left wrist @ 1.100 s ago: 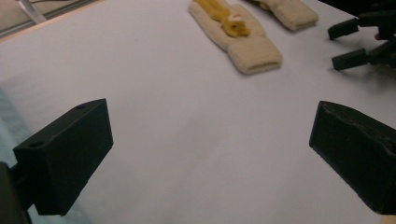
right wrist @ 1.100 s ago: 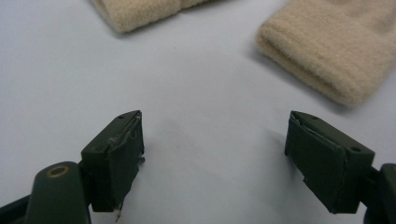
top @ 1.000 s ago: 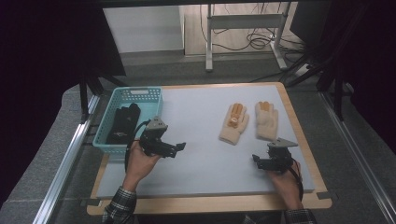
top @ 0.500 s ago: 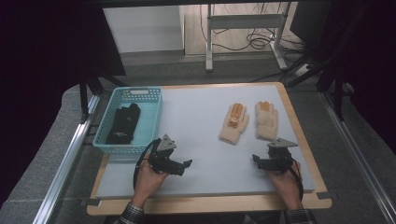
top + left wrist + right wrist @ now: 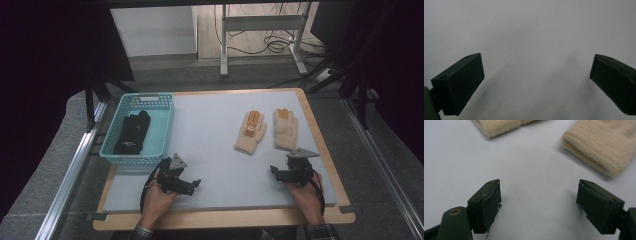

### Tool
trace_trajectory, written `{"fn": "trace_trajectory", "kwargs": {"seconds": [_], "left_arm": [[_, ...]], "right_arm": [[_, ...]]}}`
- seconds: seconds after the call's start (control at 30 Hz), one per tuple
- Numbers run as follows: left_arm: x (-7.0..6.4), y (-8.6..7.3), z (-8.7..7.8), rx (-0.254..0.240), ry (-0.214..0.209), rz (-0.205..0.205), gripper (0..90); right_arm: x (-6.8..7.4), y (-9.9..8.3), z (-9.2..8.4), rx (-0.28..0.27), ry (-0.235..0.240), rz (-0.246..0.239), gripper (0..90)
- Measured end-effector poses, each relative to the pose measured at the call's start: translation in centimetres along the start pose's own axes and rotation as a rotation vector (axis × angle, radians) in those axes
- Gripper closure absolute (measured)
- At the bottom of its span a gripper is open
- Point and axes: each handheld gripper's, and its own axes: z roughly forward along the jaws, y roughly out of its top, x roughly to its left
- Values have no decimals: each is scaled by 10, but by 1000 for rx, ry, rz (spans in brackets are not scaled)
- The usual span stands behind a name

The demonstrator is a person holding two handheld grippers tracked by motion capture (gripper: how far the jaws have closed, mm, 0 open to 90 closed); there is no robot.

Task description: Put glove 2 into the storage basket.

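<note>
Left hand-held gripper nearer, off teal latticed basket

The high view looks forward and down from above the person's side, taking in the whole grey mat, both hands at its near edge and the floor beyond. The left gripper view sits low and close over bare mat — nothing but grey ahead of its parted jaws. The right gripper view, equally near, faces the cuffs of two beige gloves just beyond its jaws — the same gloves the high view shows ahead of the right gripper.
</note>
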Motion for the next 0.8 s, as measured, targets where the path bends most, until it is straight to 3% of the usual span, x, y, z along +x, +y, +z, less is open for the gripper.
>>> {"fn": "trace_trajectory", "kwargs": {"seconds": [0.13,0.23,0.7,0.8], "left_arm": [[2,-7,6,32,12,-7,0],[5,-9,7,26,-6,-37,4],[4,-10,8,23,4,-27,0],[4,-10,8,23,4,-29,0]], "right_arm": [[0,0,0,0,2,3,193],[0,0,0,0,3,4,192],[-5,1,-1,4,34,9,188],[-11,4,-2,1,18,-1,187]]}}
